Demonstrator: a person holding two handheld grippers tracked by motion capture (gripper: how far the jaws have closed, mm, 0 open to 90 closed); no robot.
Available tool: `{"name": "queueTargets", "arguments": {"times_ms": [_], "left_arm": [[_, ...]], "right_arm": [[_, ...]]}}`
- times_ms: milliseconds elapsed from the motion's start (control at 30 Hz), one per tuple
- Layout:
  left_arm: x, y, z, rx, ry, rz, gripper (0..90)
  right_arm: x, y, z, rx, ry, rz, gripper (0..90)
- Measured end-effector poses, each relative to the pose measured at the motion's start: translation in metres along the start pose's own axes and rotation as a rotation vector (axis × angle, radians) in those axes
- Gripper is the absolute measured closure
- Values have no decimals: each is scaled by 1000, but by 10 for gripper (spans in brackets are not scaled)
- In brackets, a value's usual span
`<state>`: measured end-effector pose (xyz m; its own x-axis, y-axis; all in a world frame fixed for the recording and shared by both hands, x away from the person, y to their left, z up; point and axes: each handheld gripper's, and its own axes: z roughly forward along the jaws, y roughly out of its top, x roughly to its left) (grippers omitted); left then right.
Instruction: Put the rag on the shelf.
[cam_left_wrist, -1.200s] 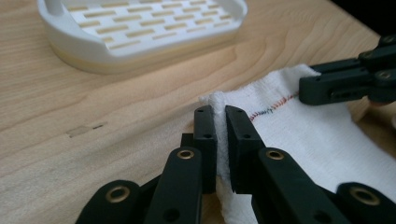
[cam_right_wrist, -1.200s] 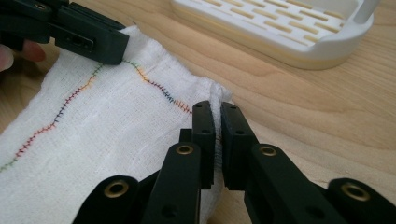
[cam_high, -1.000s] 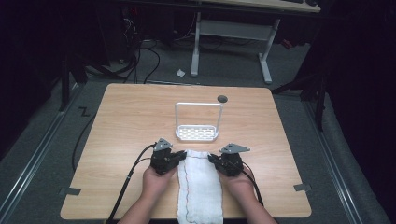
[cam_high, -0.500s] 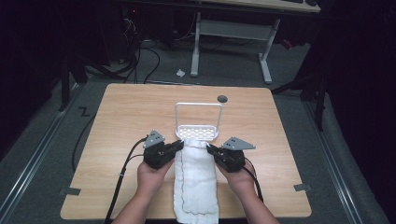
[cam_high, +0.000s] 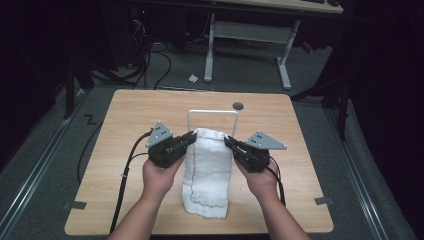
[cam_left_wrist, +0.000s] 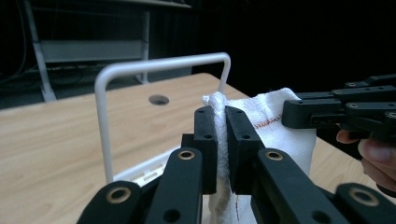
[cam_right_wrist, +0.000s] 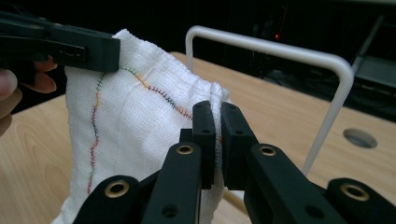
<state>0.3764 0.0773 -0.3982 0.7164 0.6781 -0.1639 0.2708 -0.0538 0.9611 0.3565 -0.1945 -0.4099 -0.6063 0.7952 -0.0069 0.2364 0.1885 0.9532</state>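
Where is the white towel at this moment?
In the high view, the white towel is at the table's centre front, its top corners held by the left gripper and right gripper, just before the white wire rack.

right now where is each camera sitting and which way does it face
High view: above the person's side, looking forward and down on the table; both forearms, left gripper and right gripper show.
Left gripper view: rides that gripper, looking along its jaws pinching the towel toward the white rack; the other hand's fingers show.
Right gripper view: along its own jaws, toward towel and rack; the other hand's fingertips show.
Shared: towel, rack, table.
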Motion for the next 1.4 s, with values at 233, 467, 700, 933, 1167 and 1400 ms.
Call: {"name": "queueTargets", "arguments": {"times_ms": [233, 467, 700, 933, 1167, 1400], "left_arm": [[-5, 24, -7, -65, 13, 37, 841], [-5, 47, -14, -113, 24, 63, 842], [-7, 66, -16, -141, 28, 101, 843], [-9, 81, -9, -172, 34, 124, 842], [-2, 98, 1, -154, 56, 146, 841], [7, 108, 16, -115, 87, 180, 841]], "right_arm": [[3, 23, -6, -64, -11, -13, 863], [3, 50, -12, -119, -19, -26, 862], [0, 73, -18, -160, -35, -53, 863], [-5, 89, -21, -191, -40, -46, 862], [-17, 103, -14, -195, -64, -32, 862], [-25, 112, -3, -185, -91, -38, 862]]}}
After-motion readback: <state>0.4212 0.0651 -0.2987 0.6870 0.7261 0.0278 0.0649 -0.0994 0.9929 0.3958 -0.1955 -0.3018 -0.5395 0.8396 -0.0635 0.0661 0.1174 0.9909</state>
